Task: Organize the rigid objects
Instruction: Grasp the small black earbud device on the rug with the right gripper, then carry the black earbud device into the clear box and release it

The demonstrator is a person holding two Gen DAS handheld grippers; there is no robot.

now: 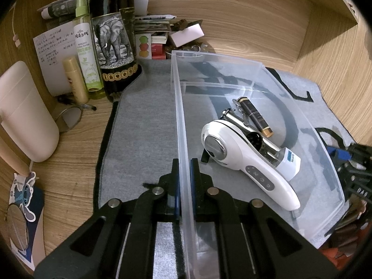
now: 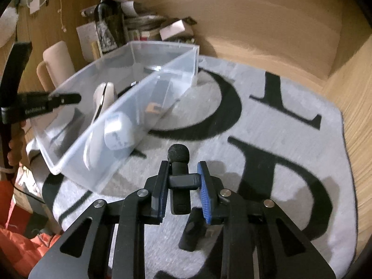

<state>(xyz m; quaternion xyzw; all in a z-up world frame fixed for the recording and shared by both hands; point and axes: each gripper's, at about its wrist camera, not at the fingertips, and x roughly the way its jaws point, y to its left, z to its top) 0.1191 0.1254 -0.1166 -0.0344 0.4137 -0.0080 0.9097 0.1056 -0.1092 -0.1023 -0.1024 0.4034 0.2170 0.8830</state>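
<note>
A clear plastic bin (image 1: 179,107) stands on the grey mat, and my left gripper (image 1: 184,165) is shut on its near left wall. Inside lie a white handheld device (image 1: 246,160), a black and gold cylinder (image 1: 255,116) and a metal clipper (image 1: 234,116). In the right wrist view the bin (image 2: 121,107) sits to the left, the left gripper (image 2: 67,98) clamped on its far wall. My right gripper (image 2: 183,169) is shut on a small black clip-on microphone (image 2: 179,158) with a foam tip, held just above the mat beside the bin.
A dark wine bottle (image 1: 114,39), a green spray bottle (image 1: 86,46), a beige tube (image 1: 75,79) and a pale container (image 1: 25,111) crowd the back left. Papers and small boxes (image 1: 162,37) lie behind the bin. Wooden walls enclose the lettered mat (image 2: 255,139).
</note>
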